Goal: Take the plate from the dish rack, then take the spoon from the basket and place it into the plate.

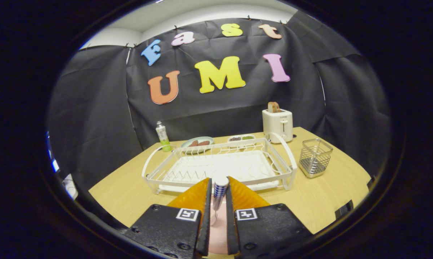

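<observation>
At the bottom centre of the frame the gripper (219, 194) has its two orange fingers (195, 196) drawn close together, clamped on the spoon (220, 190), which stands nearly upright between them. The spoon's blue-and-white patterned handle end pokes up just above the fingertips; lower down its shaft thins and its bowl is hard to make out against the pink surface beneath. That pink surface is the plate (216, 230), seen only as a narrow strip in the gap between the fingers, the rest of it hidden under the black finger mounts, so its outline and exact place on the table (123, 194) cannot be told.

Just beyond the fingertips, in the middle of the frame, sits the white dish rack (220, 163), its near rail partly covered by the fingers and the spoon. To the right of the rack, apart from it, stands the wire basket (314, 158), near the right edge of the table. Bare tabletop lies on both sides of the fingers, wider at lower left and lower right, and it runs out at the table's front corners.

Behind the rack, towards the cloth wall, stand a green bottle (163, 136) at left, a dish with brownish food (197, 142), a small tray (241, 138) partly hidden by the rack's rear rail, and a white toaster (277, 124) with bread sticking out at right.
</observation>
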A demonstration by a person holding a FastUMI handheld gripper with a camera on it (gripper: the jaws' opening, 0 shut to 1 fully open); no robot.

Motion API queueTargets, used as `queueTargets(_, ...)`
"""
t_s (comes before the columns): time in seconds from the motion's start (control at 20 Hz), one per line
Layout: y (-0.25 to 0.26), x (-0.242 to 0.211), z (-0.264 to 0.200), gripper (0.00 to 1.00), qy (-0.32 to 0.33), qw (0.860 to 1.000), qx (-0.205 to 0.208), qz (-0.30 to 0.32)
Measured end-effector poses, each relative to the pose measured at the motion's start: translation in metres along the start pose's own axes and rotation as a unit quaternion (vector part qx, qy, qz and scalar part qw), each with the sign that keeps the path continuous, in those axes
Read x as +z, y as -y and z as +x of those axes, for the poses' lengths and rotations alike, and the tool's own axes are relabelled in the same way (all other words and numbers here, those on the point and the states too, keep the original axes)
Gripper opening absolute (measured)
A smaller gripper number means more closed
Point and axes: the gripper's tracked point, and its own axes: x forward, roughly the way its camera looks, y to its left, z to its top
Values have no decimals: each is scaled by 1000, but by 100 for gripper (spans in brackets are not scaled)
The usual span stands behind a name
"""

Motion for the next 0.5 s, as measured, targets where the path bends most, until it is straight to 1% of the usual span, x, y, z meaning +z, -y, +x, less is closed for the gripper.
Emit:
queueTargets(0.05, 3, 4, 0, 39, 7, 1000, -5, -3)
queueTargets(0.15, 9, 13, -6, 57, 23, 1000, -13, -9)
queueTargets(0.3, 15, 29, -14, 71, 49, 998, -23, -22)
queueTargets(0.5, 17, 43, -28, 82, 80, 996, -27, -41)
